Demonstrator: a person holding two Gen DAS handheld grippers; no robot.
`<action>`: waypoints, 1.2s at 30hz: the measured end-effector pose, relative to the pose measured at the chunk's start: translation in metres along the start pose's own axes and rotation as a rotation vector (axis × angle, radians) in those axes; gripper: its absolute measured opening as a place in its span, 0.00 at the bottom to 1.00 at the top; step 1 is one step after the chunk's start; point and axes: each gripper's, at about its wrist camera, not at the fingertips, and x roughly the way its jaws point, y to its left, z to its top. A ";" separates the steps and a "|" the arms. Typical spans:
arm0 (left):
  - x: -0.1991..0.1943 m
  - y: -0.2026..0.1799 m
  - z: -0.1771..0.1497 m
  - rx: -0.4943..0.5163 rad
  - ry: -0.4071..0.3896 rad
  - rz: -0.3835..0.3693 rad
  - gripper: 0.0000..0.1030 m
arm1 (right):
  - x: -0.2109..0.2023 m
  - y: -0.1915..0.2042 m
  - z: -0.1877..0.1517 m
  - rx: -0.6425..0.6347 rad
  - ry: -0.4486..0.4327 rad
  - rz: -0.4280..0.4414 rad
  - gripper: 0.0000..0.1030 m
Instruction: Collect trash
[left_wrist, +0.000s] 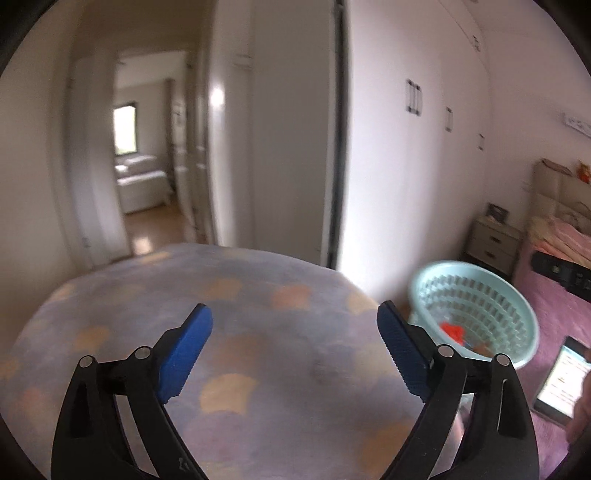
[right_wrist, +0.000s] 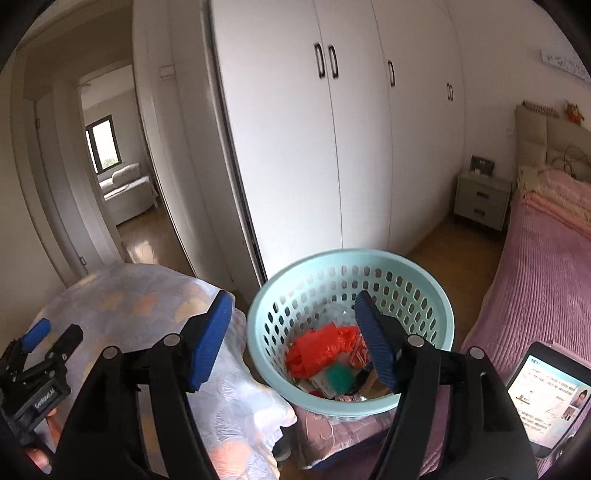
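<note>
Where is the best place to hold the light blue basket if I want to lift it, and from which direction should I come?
Grip the basket at its top rim, probably the near edge, coming from above with one finger inside and one outside. The rim is a firm band and the mouth is open upward. The right hand-held gripper, open, already hangs over it.

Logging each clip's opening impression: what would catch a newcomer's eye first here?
The pale blue perforated basket stands out first, in the middle of the right wrist view, with a bright orange-red plastic bag on top of the trash inside it. The right gripper hangs open and empty above it. At the right, a lit tablet lies on the pink bedspread.
</note>
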 end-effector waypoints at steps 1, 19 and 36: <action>0.000 0.001 -0.003 0.008 -0.011 0.018 0.89 | -0.004 0.005 -0.002 -0.013 -0.015 -0.006 0.64; -0.006 0.030 -0.013 -0.049 -0.024 0.041 0.89 | -0.044 0.017 -0.032 -0.010 -0.149 -0.107 0.67; -0.014 0.014 -0.012 0.007 -0.065 0.048 0.90 | -0.049 0.021 -0.035 -0.016 -0.135 -0.075 0.73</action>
